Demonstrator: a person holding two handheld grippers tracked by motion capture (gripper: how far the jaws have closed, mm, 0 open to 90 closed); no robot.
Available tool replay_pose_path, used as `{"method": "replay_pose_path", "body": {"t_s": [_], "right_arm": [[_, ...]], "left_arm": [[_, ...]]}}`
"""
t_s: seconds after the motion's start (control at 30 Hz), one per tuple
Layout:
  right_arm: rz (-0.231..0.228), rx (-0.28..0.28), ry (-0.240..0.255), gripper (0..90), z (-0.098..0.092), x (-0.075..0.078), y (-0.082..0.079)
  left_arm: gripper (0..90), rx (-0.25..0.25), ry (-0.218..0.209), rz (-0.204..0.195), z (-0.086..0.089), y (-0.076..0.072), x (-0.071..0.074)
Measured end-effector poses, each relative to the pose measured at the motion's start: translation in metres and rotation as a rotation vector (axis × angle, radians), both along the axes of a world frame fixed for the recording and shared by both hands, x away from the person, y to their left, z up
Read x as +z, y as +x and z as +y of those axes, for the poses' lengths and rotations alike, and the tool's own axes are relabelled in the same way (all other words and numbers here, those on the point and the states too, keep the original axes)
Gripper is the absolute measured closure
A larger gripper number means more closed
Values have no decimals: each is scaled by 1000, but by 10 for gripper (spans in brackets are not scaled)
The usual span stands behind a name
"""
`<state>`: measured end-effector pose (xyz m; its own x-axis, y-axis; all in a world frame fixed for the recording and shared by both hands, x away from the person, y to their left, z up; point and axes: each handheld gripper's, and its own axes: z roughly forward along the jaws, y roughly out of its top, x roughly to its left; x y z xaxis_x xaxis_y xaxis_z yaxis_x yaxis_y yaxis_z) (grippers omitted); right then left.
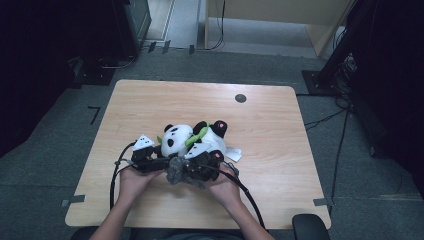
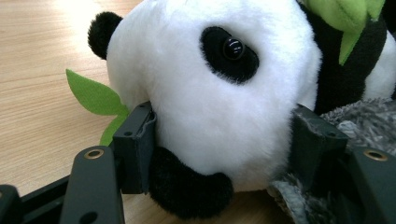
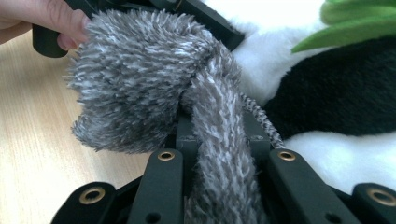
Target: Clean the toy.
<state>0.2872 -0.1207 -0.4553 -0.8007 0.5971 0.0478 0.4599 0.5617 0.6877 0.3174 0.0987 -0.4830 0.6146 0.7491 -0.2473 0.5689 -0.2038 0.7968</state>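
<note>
A black-and-white panda plush (image 1: pixel 177 137) with green felt leaves (image 1: pixel 197 134) lies near the middle of the wooden table (image 1: pixel 260 130). My left gripper (image 1: pixel 150 159) comes at it from the left. In the left gripper view its pads press into both sides of the panda's head (image 2: pixel 219 93), so my left gripper (image 2: pixel 224 144) is shut on it. My right gripper (image 1: pixel 202 164) is shut on a grey fluffy cloth (image 3: pixel 140 88), and a strip of that cloth runs down between the jaws of my right gripper (image 3: pixel 219 140). The cloth (image 1: pixel 175 170) bunches between the two grippers, against the panda's near side.
A white tag (image 1: pixel 234 154) lies by the panda's right side. A dark round cap (image 1: pixel 240 98) sits in the tabletop at the far right. Fingers (image 3: pixel 51 21) hold the left gripper's handle beyond the cloth. Cables and dark stands ring the table on the floor.
</note>
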Motion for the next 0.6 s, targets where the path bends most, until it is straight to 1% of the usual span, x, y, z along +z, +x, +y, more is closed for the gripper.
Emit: {"method": "replay_pose_path", "body": {"t_s": [0.03,0.13,0.2,0.23,0.27,0.33,0.37,0.43,0.53,0.57,0.6], "right_arm": [[-2,-6,6,755,-3,0,-1],[-8,-12,-1,755,-5,2,-3],[-26,-12,-11,754,-6,3,-6],[-42,-18,-22,754,-7,5,-10],[-42,-18,-22,754,-7,5,-10],[-56,-20,-26,754,-10,6,-13],[-57,-24,-25,754,-12,7,-17],[-60,-24,-21,754,-14,8,-19],[-43,-42,4,754,-23,8,-24],[-43,-42,4,754,-23,8,-24],[-52,-51,0,754,-27,7,-26]], "left_arm": [[332,-1,2,-1,0,0,0],[332,-1,3,-2,0,0,0],[332,0,2,-2,0,0,0],[332,-1,2,-2,0,0,0],[332,-1,2,-2,0,0,0],[332,-2,3,-3,0,0,0],[331,-1,4,-3,0,0,0],[332,-2,4,-3,0,-1,0],[331,-2,2,-2,0,0,0],[331,-2,2,-2,0,0,0],[331,-3,2,-2,0,0,0]]}}
